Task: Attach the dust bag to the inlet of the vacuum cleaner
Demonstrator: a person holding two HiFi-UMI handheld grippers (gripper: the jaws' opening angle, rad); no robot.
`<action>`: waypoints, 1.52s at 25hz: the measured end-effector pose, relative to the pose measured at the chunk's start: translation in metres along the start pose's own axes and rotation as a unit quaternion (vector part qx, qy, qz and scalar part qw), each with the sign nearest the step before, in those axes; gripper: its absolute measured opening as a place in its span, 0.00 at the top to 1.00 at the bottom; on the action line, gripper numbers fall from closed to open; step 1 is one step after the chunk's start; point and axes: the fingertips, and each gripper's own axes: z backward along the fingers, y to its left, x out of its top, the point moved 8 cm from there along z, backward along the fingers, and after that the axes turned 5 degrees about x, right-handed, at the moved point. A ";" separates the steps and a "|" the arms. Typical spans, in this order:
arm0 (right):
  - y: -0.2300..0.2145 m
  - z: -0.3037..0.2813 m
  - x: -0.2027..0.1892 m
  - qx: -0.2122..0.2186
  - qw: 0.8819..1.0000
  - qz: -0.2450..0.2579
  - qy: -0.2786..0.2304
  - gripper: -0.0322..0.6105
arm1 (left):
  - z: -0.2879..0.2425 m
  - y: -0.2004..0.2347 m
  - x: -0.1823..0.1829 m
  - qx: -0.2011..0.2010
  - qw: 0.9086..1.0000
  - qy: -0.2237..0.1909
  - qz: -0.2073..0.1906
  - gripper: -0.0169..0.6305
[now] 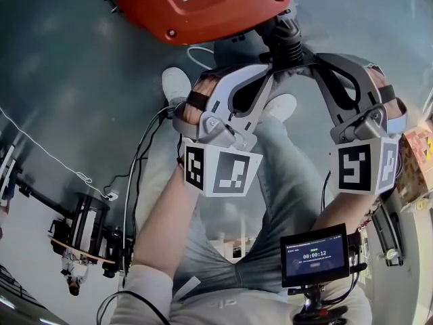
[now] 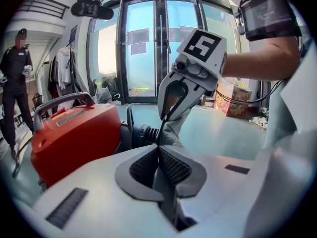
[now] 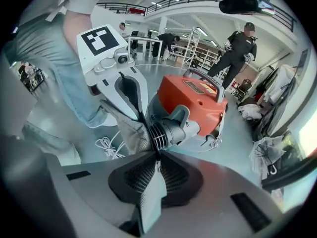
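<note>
The red vacuum cleaner (image 1: 203, 5) lies on the floor with its black ribbed inlet (image 1: 285, 38) pointing toward me. In the right gripper view the vacuum cleaner (image 3: 195, 100) and its inlet (image 3: 166, 132) lie just beyond the jaws. A grey fabric dust bag (image 3: 128, 129) is stretched between both grippers right beside the inlet. My left gripper (image 2: 158, 147) is shut on one edge of the bag (image 2: 171, 133). My right gripper (image 3: 157, 155) is shut on the other edge. In the head view the left gripper (image 1: 267, 73) and right gripper (image 1: 318, 61) meet at the inlet.
A white cable (image 3: 106, 145) lies coiled on the floor near my shoes (image 1: 176, 83). A dark stand (image 1: 88, 232) is at the left and a cardboard box (image 1: 418, 161) at the right. People (image 3: 240, 46) stand behind the vacuum. A folded umbrella (image 3: 265, 157) lies at the right.
</note>
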 end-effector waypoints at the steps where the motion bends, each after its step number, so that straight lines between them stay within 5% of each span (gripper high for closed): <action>1: -0.001 -0.002 0.000 0.001 1.000 -0.003 0.003 0.90 | 0.000 0.001 0.001 -0.001 1.000 0.000 0.001 0.96; 5: -0.004 -0.006 -0.013 0.013 0.999 -0.047 -0.011 0.90 | 0.000 0.004 0.015 0.010 1.000 -0.010 0.005 0.96; 12: -0.006 0.001 0.002 -0.045 0.999 0.020 -0.001 0.90 | -0.005 0.008 0.002 -0.004 0.999 0.000 0.046 0.96; 18: -0.012 -0.010 -0.017 -0.006 0.997 -0.074 -0.026 0.90 | -0.003 0.009 0.020 0.022 0.999 -0.020 0.027 0.96; 27: -0.018 -0.002 0.008 -0.074 0.997 -0.014 -0.033 0.90 | -0.005 0.016 0.004 0.026 0.998 0.002 0.056 0.96; 33: -0.024 -0.009 -0.010 -0.034 0.992 -0.099 -0.071 0.90 | -0.005 0.021 0.020 0.044 0.998 -0.006 0.040 0.96; 38: -0.023 -0.013 -0.010 -0.037 0.996 -0.072 -0.025 0.90 | -0.007 0.023 0.023 0.056 0.998 -0.016 0.024 0.96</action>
